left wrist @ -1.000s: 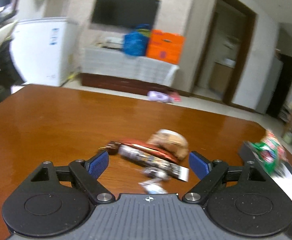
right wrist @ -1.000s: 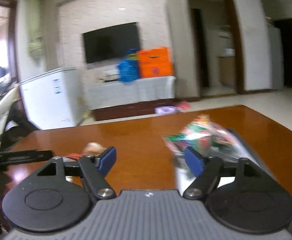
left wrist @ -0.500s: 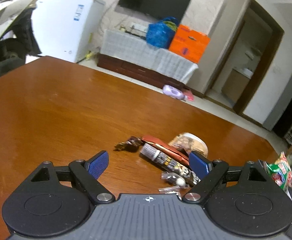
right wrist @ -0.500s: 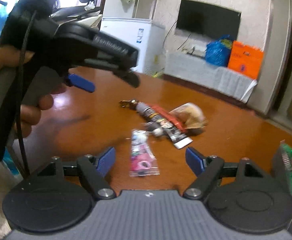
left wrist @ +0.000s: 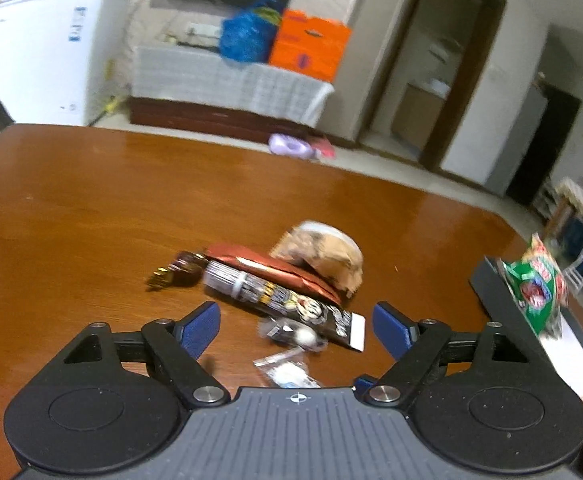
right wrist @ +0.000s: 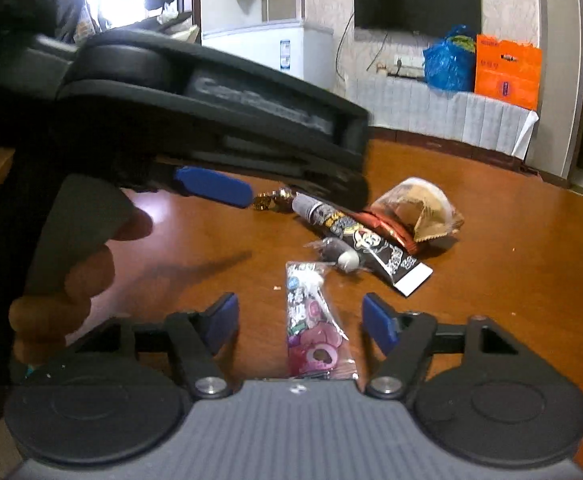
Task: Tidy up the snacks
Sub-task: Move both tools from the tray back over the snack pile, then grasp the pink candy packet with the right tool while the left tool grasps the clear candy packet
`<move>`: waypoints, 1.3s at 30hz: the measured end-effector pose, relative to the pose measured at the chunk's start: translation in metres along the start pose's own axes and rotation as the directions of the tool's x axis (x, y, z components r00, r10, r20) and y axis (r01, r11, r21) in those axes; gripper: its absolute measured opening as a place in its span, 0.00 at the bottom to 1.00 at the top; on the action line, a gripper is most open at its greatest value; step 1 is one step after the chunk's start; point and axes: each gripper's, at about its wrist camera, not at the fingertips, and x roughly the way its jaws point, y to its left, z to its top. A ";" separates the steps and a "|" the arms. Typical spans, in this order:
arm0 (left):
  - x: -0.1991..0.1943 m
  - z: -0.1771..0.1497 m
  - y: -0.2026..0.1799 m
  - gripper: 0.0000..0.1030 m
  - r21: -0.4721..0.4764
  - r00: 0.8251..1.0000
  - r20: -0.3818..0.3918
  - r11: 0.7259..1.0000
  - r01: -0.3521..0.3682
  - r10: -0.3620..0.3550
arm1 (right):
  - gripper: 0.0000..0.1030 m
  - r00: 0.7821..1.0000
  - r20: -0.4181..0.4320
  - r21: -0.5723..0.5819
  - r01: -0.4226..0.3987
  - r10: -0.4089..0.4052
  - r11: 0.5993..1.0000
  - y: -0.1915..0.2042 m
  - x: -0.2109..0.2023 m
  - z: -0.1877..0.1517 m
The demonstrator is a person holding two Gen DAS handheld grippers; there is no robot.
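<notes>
The step in hand looked to be a pick from the loose pile of snacks on the wooden table (left wrist: 71,200), and the pink candy packet (right wrist: 311,328) seemed the easiest target: to do it well, the right gripper (right wrist: 297,320) would need to come down low and flat so both pads straddle the thin wrapper across its narrow width before closing, since a crinkly film bag could slide or buckle if caught at one edge. Its jaws stood wide apart and held nothing, with the packet lying lengthwise between them, slightly nearer the left pad, one end running back under the gripper body. Ahead of the jaws lay the black snack tube (right wrist: 363,240) and a tan bag (right wrist: 415,208). The left gripper (left wrist: 295,328) was likewise spread and empty, a small clear-wrapped sweet (left wrist: 291,330) between its pads, the tube just beyond. A green packet (left wrist: 535,284) sat well off to the right.
</notes>
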 end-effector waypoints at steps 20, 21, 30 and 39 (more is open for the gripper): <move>0.041 -0.011 -0.022 0.54 0.179 0.991 -0.072 0.979 -0.098 0.113 | 0.30 0.998 0.016 0.036 0.053 -0.053 0.998 -0.012 0.002 -0.002; 0.041 -0.012 -0.023 0.52 0.196 0.990 -0.066 0.974 -0.110 0.125 | 0.30 0.999 0.016 0.039 0.051 -0.052 0.998 -0.014 0.003 -0.002; 0.035 -0.014 -0.023 0.31 0.230 0.994 -0.031 0.968 -0.099 0.109 | 0.30 0.998 0.032 0.017 0.060 -0.060 0.998 -0.007 0.001 -0.007; 0.026 -0.008 -0.031 0.31 0.224 0.995 -0.046 0.972 -0.076 0.088 | 0.28 0.997 0.048 0.020 0.063 -0.064 0.998 -0.008 -0.004 -0.010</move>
